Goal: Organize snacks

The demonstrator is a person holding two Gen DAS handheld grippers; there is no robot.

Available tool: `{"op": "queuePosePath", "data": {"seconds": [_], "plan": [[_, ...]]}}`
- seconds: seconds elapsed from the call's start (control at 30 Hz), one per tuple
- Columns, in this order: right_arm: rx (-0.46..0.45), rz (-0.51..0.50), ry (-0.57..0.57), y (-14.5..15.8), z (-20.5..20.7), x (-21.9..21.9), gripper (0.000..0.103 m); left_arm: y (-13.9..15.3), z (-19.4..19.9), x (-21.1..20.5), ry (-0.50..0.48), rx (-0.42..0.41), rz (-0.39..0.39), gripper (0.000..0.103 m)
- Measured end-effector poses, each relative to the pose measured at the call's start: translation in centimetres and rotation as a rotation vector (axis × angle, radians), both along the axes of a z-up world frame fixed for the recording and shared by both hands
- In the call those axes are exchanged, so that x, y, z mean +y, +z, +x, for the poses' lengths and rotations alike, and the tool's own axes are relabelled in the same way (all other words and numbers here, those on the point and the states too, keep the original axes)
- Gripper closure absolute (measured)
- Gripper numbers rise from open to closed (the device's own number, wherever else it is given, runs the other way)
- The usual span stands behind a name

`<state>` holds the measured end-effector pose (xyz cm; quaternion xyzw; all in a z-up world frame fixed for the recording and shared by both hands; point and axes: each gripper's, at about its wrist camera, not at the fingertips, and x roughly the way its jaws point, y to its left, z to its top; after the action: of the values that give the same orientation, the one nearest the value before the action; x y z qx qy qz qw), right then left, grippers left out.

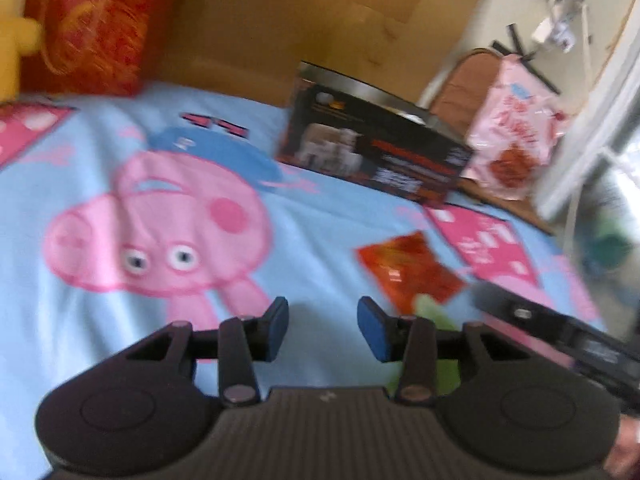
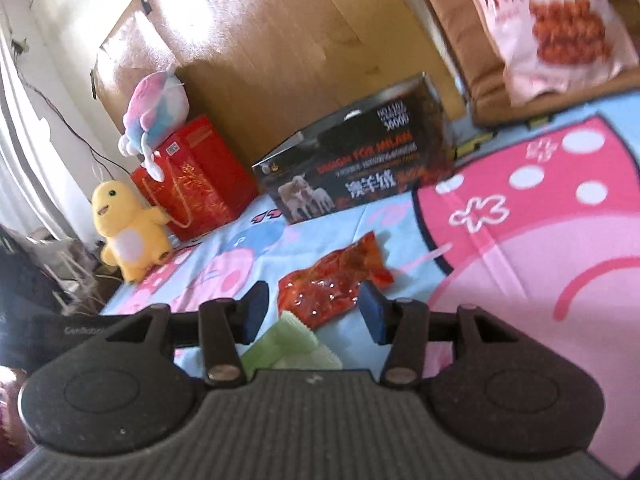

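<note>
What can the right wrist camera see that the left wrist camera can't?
Only the right wrist view shows the whole yellow plush toy and the pastel plush on the red box. Only the left wrist view shows the pink pig printed on the blanket and the other tool's dark body. Both show the red snack packet, green packet, black box and pink snack bag.

Bright daylight; motion blur; fisheye warp
</note>
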<state>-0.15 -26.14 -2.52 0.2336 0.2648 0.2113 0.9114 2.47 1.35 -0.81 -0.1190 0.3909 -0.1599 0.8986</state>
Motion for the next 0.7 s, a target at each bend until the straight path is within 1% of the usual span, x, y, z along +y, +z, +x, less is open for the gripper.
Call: {"op": "queuePosePath", "data": {"seconds": [0.07, 0.13, 0.17, 0.2, 0.23, 0.27, 0.33, 0.47, 0.5, 0.7], "plan": [[-0.013, -0.023, -0.021, 0.1, -0.4, 0.5, 0.037, 0.0, -0.2, 0.1, 0.032, -0.024, 0.048, 0.064], [-0.023, -0.028, -0.061, 0.1, -0.9, 0.8, 0.020, 0.0, -0.2, 0.0, 0.064, -0.050, 0.104, 0.064], [-0.034, -0.028, -0.089, 0.1, -1.2, 1.0, 0.016, -0.1, -0.1, -0.1, 0.071, -0.056, 0.118, 0.064], [-0.046, -0.018, -0.116, 0.0, -1.4, 1.1, 0.008, -0.1, 0.1, -0.2, 0.076, -0.063, 0.129, 0.064], [-0.056, -0.004, -0.136, -0.1, -1.6, 1.1, 0.004, -0.1, 0.1, -0.3, 0.080, -0.069, 0.139, 0.064], [-0.062, -0.001, -0.152, -0.2, -1.8, 0.8, 0.004, -0.2, 0.2, -0.4, 0.085, -0.076, 0.152, 0.064], [-0.050, -0.027, -0.173, -0.2, -1.5, 0.9, 0.003, -0.3, 0.4, -0.8, 0.090, -0.089, 0.168, 0.062], [0.021, -0.004, -0.183, -0.6, -0.4, 0.4, 0.002, -0.5, 0.3, -1.2, 0.088, -0.108, 0.187, 0.060], [0.019, 0.003, -0.178, -0.6, -0.3, 0.3, 0.000, -0.6, 0.3, -1.3, 0.087, -0.113, 0.191, 0.060], [0.018, -0.006, -0.163, -0.6, -0.2, 0.7, 0.000, -0.8, 0.2, -1.6, 0.078, -0.135, 0.207, 0.056]]}}
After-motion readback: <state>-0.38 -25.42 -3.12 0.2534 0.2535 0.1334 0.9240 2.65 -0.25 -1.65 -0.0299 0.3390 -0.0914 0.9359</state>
